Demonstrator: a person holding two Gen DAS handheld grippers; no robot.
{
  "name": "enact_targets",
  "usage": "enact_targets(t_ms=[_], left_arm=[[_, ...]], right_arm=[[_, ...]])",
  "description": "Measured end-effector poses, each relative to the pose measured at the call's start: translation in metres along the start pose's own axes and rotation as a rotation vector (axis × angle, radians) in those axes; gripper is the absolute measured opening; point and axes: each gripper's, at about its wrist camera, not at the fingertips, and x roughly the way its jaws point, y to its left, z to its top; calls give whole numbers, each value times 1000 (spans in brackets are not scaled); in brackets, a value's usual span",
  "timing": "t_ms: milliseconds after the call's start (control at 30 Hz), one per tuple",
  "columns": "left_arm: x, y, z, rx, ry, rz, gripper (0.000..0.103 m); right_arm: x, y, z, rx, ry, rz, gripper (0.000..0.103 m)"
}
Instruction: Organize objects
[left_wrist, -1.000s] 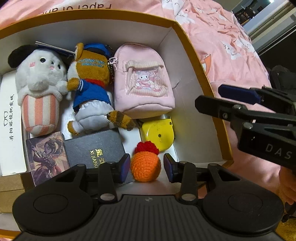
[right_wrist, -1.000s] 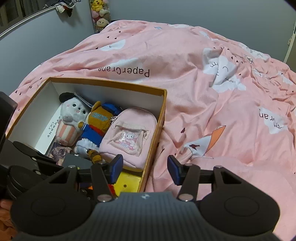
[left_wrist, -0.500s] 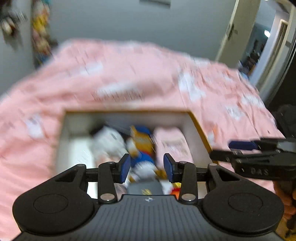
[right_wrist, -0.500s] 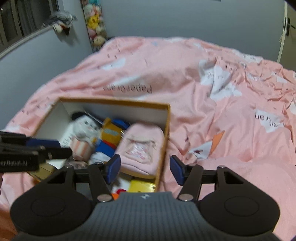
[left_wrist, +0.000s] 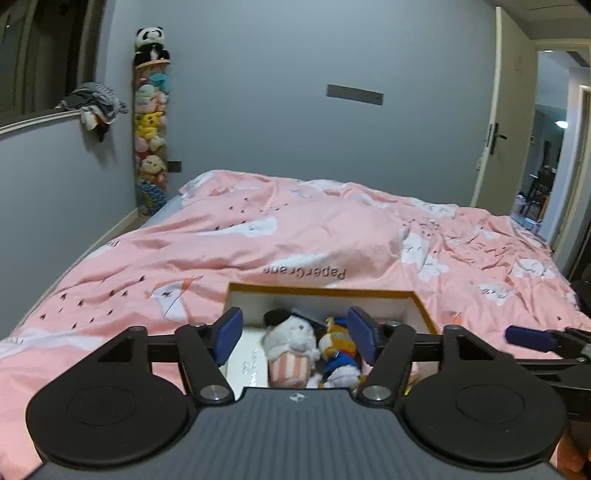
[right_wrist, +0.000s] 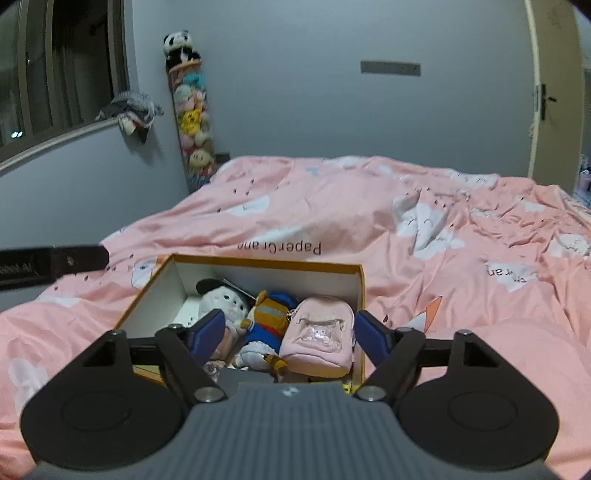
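An open cardboard box (right_wrist: 364, 295) with an orange rim (left_wrist: 321, 290) lies on the pink bed. Inside it are a white plush in a striped cup (left_wrist: 291, 347) (right_wrist: 223, 299), a bear plush in blue clothes (left_wrist: 338, 350) (right_wrist: 271, 321) and a pink mini backpack (right_wrist: 319, 341). My left gripper (left_wrist: 295, 334) is held above and behind the box, its jaws opening with nothing between them. My right gripper (right_wrist: 286, 334) is also raised behind the box, jaws opening and empty. The right gripper's finger (left_wrist: 532, 338) shows at the left wrist view's right edge.
The pink duvet (left_wrist: 332, 236) (right_wrist: 443, 240) covers the whole bed around the box. A tall tube of plush toys (left_wrist: 151, 133) (right_wrist: 192, 122) stands in the far corner. A window ledge with clothes (right_wrist: 129, 110) is on the left, a door (left_wrist: 517, 122) on the right.
Both grippers pulled up and back from the box and tilted upward, so the room now shows. The left gripper left the orange crochet ball in the box. Both jaws have widened.
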Motion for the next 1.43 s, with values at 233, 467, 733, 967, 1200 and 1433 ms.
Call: enact_targets(t_ms=[233,467,733,967,1200,1433], left_arm=[[14,3,-29,-24,77,12,83],[36,3,-57,12,123,31,83],[52,2,-70,27,134,43,83],[61,3,-76,36,152,39,82],[62,3,-77,41,152,30,82],[61,4,-77,31,152,20,83]], right_arm=[[-3,22,-18,-49,-44,-19,94],[24,25,-34,-77,-6,-54,94],[55,16,-49,-47,65,-64,94],[69,15,-57,-51,105,-59,94],[72,16,-59,-54,120,-52,94],[72,16,-59,-56,124,-49,94]])
